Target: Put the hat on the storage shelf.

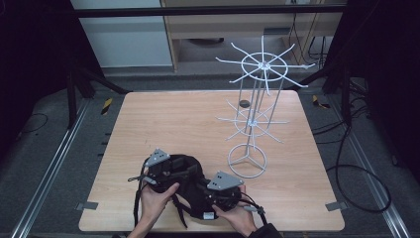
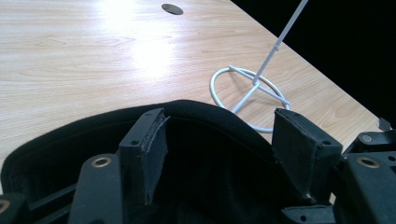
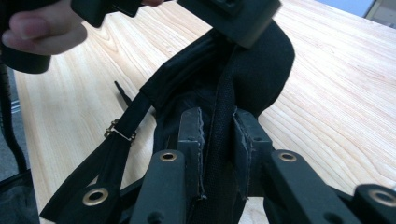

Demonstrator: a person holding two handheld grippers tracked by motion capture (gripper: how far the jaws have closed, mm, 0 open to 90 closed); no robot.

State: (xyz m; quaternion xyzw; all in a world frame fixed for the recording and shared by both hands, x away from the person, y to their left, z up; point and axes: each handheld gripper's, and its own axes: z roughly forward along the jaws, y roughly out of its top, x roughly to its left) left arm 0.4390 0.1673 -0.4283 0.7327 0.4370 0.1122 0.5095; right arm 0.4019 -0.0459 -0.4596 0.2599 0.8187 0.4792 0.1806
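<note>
A black bag (image 1: 190, 193) with straps lies at the table's near edge between both hands. My left gripper (image 1: 184, 171) is over the bag's left part. In the left gripper view its jaws (image 2: 229, 126) stand wide apart, open, with the bag's curved rim (image 2: 201, 112) running across between them. From the right, my right gripper (image 1: 207, 191) reaches into the bag. It is shut (image 3: 218, 119) on a raised seam of the black bag (image 3: 261, 70). A strap with a metal buckle (image 3: 122, 131) trails off to the left in that view.
A white wire display rack (image 1: 255, 119) with two tiers of radiating hooks stands right of centre. Its ring base (image 1: 246, 160) sits close to the bag, and the ring (image 2: 247, 93) is just beyond my left jaws. A small dark disc (image 1: 243, 103) lies farther back on the wooden table (image 1: 163, 124).
</note>
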